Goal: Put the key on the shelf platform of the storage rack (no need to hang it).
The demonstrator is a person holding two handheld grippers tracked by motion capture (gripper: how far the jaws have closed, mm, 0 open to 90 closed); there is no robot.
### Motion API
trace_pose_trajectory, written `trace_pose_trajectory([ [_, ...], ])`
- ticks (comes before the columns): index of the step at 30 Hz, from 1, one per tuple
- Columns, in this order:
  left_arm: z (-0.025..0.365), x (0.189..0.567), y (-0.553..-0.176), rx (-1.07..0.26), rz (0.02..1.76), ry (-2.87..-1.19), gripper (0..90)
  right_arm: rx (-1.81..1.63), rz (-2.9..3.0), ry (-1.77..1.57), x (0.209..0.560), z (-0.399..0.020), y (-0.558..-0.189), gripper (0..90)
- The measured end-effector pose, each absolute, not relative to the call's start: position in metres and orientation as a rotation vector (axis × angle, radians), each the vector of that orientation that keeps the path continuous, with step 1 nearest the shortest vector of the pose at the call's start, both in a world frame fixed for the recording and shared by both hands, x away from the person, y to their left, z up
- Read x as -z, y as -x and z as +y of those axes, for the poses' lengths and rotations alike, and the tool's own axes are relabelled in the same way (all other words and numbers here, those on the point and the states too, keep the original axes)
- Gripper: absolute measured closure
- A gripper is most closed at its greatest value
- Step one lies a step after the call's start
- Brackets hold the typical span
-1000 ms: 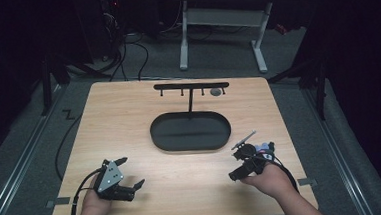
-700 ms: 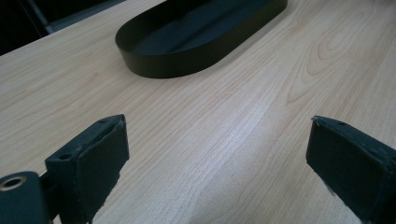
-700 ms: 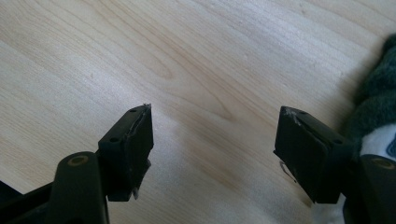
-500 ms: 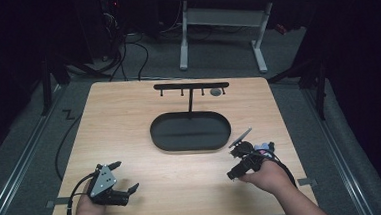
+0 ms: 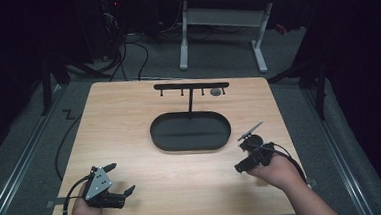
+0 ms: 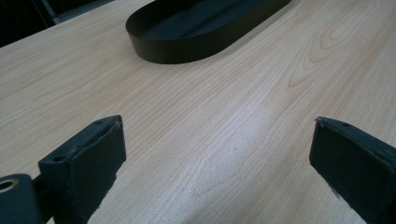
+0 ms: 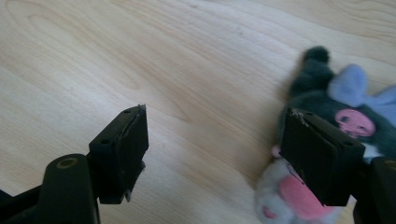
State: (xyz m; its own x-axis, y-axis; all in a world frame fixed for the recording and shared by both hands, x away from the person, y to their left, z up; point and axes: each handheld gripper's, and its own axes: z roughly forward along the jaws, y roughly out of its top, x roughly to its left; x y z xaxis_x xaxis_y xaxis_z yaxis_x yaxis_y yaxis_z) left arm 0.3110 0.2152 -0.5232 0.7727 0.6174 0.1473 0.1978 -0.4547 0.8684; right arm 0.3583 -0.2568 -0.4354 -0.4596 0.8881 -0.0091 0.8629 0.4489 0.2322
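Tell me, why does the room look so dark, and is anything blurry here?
High view: light falls on the wooden table, surroundings nearly black. Left gripper view: a soft sheen on the wood, black tray fairly sharp. Right gripper view: the plush toy beside the fingers is blurred.

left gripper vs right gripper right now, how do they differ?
The left gripper has bare table between its jaws, with the black oval tray ahead; the right gripper has a plush toy beside and partly behind one jaw. In the high view, the left gripper carries a grey plate; the right shows none clearly. Both are open and hold nothing.
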Motion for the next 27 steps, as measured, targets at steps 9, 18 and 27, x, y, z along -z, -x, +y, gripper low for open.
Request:
trace_pose_trajectory([
  [9,0.223,0.523,-0.306,-0.574,0.637,-2.016,4.2,-0.246,2.472,-1.633,0.430,-0.285,-0.358,19.2],
  [18,0.219,0.524,-0.306,-0.569,0.620,-2.031,4.2,-0.207,2.445,-1.636,0.429,-0.299,-0.350,19.1],
  [27,0.215,0.525,-0.310,-0.553,0.606,-2.042,4.3,-0.170,2.408,-1.706,0.447,-0.316,-0.341,20.9],
])
